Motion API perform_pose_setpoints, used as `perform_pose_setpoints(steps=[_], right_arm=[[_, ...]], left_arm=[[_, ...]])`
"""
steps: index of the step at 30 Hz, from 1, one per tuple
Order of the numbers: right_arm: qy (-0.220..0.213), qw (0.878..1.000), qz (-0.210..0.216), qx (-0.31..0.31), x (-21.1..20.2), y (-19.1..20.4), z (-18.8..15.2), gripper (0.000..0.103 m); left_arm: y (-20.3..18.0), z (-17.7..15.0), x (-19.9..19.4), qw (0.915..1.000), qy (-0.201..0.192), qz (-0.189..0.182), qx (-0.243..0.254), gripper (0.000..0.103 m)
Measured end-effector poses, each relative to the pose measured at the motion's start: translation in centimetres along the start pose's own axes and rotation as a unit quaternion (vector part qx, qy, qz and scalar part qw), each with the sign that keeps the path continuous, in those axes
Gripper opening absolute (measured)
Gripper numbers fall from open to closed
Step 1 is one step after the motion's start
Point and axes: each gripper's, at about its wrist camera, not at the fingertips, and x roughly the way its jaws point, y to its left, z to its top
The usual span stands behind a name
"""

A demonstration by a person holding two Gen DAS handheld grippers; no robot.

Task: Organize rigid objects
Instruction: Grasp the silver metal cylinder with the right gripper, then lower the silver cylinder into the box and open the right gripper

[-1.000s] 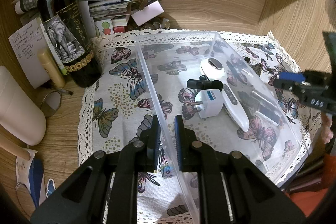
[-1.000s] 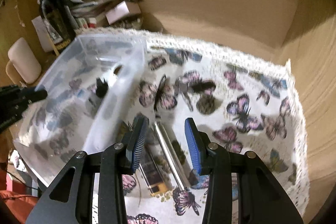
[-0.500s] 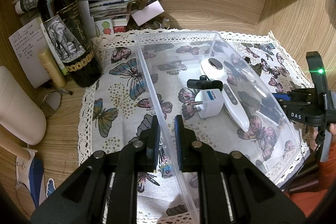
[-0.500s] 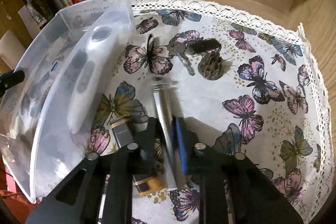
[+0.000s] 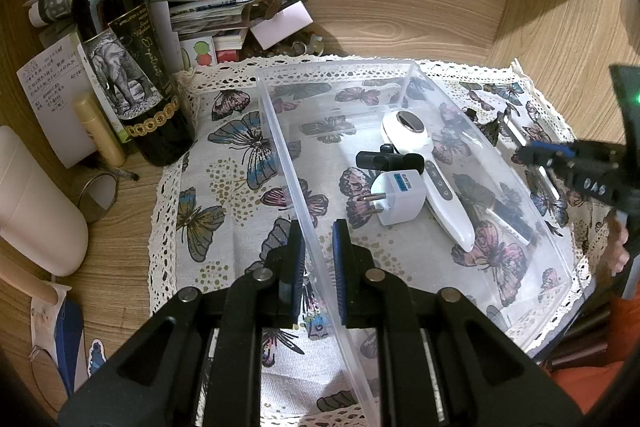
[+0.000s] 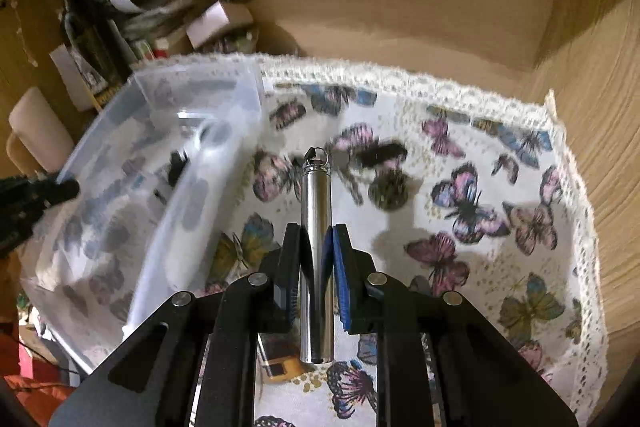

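Judging by the scene, the sorting is partly done. A steel tube (image 6: pixel 317 239) is pinched in the right tool (image 6: pixel 316 255) above the cloth. The clear bin (image 5: pixel 280 131), its wall clamped by the left tool (image 5: pixel 318 259), already contains a plug adapter (image 5: pixel 398 197) and a white handset (image 5: pixel 424 167). Keys (image 6: pixel 380 151) are left beyond.

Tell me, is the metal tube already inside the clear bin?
No, the metal tube is clamped in the right gripper above the cloth, outside the clear bin.
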Motion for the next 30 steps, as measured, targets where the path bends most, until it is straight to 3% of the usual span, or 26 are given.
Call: perform_pose_setpoints(steps=[9, 17, 22, 30], right_arm=[[-0.073, 0.997, 0.013, -0.022, -3.5, 1.9, 2.9, 0.014], [-0.11, 0.991, 0.04, -0.06, -4.9, 4.9, 4.8, 0.014], [-0.102, 0.99, 0.058, -0.083, -3.9, 6.9, 5.4, 0.014], [-0.045, 0.99, 0.071, -0.111, 0.0, 9.1, 5.5, 0.014]], left_arm=[[0.0, 0.0, -0.1, 1.0, 0.0, -0.001, 0.0, 0.013], [-0.1, -0.1, -0.1, 1.0, 0.0, -0.001, -0.001, 0.013], [-0.1, -0.1, -0.1, 1.0, 0.0, 0.0, 0.0, 0.013], [-0.1, -0.1, -0.1, 1.0, 0.0, -0.002, 0.0, 0.013]])
